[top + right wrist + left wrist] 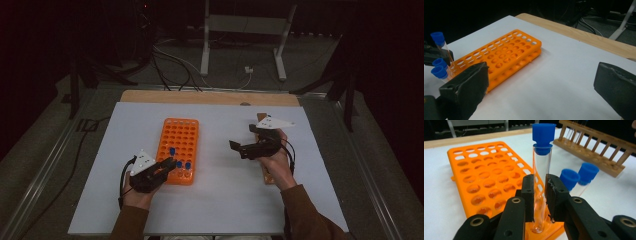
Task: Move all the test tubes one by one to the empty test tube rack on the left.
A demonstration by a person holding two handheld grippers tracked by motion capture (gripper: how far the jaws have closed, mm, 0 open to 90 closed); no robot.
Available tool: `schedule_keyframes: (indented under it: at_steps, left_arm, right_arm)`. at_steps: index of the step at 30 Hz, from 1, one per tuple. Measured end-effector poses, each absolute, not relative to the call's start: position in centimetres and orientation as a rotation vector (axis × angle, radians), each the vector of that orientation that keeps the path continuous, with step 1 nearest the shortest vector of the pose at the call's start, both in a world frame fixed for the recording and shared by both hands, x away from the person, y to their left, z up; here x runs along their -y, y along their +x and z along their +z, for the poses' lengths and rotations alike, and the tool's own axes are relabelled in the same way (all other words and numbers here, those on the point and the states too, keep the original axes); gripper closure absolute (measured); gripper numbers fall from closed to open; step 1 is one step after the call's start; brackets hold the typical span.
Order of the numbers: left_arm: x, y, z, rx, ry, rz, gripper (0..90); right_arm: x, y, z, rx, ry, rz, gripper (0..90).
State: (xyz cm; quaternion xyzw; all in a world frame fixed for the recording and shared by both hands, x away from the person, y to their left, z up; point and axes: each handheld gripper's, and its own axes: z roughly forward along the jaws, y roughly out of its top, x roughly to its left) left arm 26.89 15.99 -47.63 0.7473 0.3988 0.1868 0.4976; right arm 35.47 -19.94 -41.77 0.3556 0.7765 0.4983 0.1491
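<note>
At the near end of the orange rack, left hand-held gripper clamped on a blue-capped test tube, held upright, probably to seat it in a hole or lift it clear. Right hand-held gripper hovering empty, jaws spread wide, over the wooden rack. White desk, dim room, cables on the floor behind.

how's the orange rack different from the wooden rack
The orange rack is bright plastic with a grid of round holes; the wooden rack is brown with bars along its side. The orange rack holds blue-capped tubes; any tubes in the wooden rack are too blurred to confirm. Both sit on the white table.
</note>
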Motion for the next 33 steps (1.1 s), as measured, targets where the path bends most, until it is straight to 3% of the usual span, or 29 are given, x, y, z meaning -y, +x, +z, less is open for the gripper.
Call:
schedule_keyframes:
  at_steps: [33]
  left_arm:
    - [-15.4, 25.9, -48.8, -0.957, 1.966, 0.503, 78.2]
  right_arm:
    - [20.9, 35.1, -43.1, -2.233, 1.041, 1.444, 0.1]
